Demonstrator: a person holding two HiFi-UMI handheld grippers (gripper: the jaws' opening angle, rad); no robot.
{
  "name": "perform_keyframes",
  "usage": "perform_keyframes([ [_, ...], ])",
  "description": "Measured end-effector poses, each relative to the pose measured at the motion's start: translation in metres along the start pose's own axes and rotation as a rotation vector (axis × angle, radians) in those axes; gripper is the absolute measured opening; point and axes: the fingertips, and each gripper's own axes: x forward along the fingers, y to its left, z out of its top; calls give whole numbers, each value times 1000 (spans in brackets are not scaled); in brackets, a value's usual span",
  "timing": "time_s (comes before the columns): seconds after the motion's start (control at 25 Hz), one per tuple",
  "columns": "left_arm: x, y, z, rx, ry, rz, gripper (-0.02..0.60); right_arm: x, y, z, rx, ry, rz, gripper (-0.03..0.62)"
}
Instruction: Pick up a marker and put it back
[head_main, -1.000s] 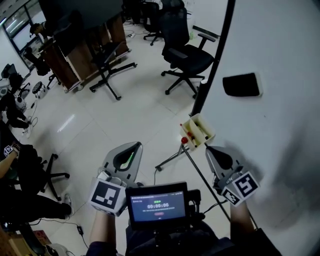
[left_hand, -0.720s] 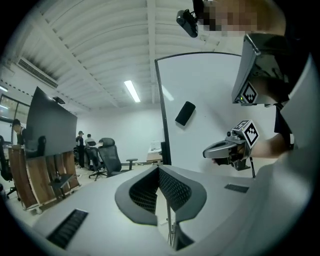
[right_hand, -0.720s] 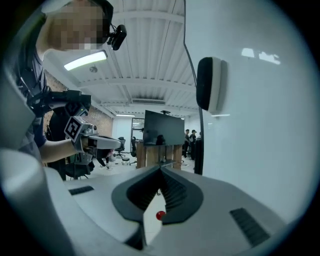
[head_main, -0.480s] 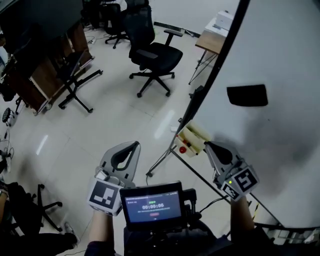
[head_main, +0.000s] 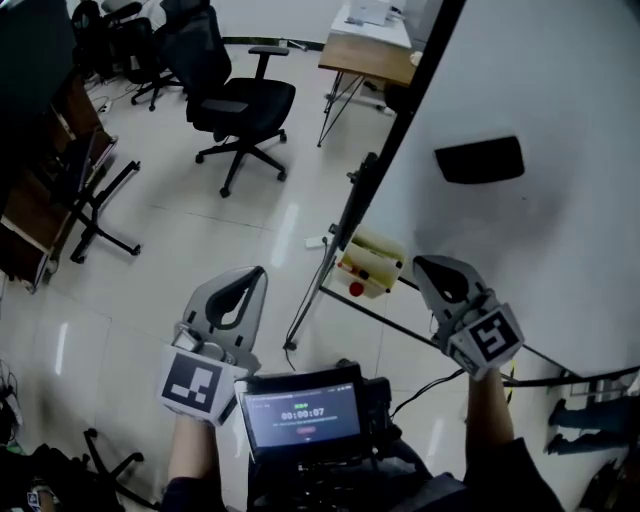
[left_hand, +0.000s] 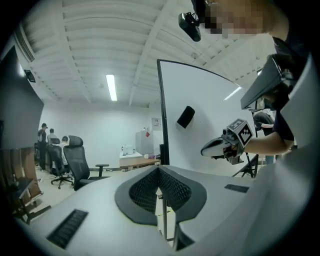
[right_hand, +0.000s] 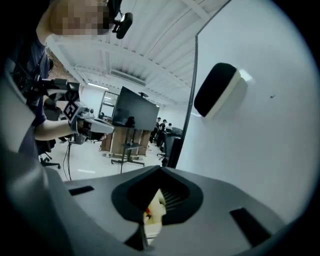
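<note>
A pale yellow marker tray (head_main: 370, 266) hangs at the lower left edge of the whiteboard (head_main: 560, 230); a red marker tip (head_main: 355, 290) shows at its near end. My right gripper (head_main: 426, 266) is shut and empty, just right of the tray and close to the board. In the right gripper view my right gripper (right_hand: 161, 170) frames the tray (right_hand: 154, 211) through the gap behind its closed tips. My left gripper (head_main: 257, 274) is shut and empty, over the floor well left of the tray. A black eraser (head_main: 480, 160) sticks to the board above.
A black office chair (head_main: 236, 100) and a wooden desk (head_main: 365, 52) stand on the floor beyond. The board's stand legs (head_main: 305, 310) splay out under the tray. A small screen (head_main: 300, 415) sits at my chest. Several people sit far off (left_hand: 47, 137).
The head view has swung towards the whiteboard. My right gripper now lies level with the tray, beside it, rather than below it. My left gripper shifted a little left. Both stayed shut.
</note>
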Motion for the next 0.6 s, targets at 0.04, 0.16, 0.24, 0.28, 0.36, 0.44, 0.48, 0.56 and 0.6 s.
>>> perform_keyframes([
  [0.04,3,0,1,2,1,-15,0,-1,-2,-1,-5,14,-12,8],
  [0.16,14,4,0,-6,8,-34,0,0,-8,-10,-2,49,-33,8],
  [0.24,22,7,-3,-14,15,-31,0,5,-14,-19,-11,79,-36,8],
  [0.28,26,8,-4,-16,17,-28,0,8,-16,-25,-22,100,-36,8],
  [0.36,33,9,-6,-25,24,-24,0,15,-19,-36,-39,145,-30,27],
  [0.44,40,8,-11,-33,43,-25,0,23,-21,-44,-33,169,-11,29],
  [0.48,44,9,-15,-37,54,-23,0,27,-21,-48,-23,181,4,29],
  [0.56,52,12,-22,-50,70,-14,0,35,-20,-58,-10,219,37,52],
  [0.6,56,14,-26,-58,75,-11,0,38,-20,-63,-11,238,52,67],
])
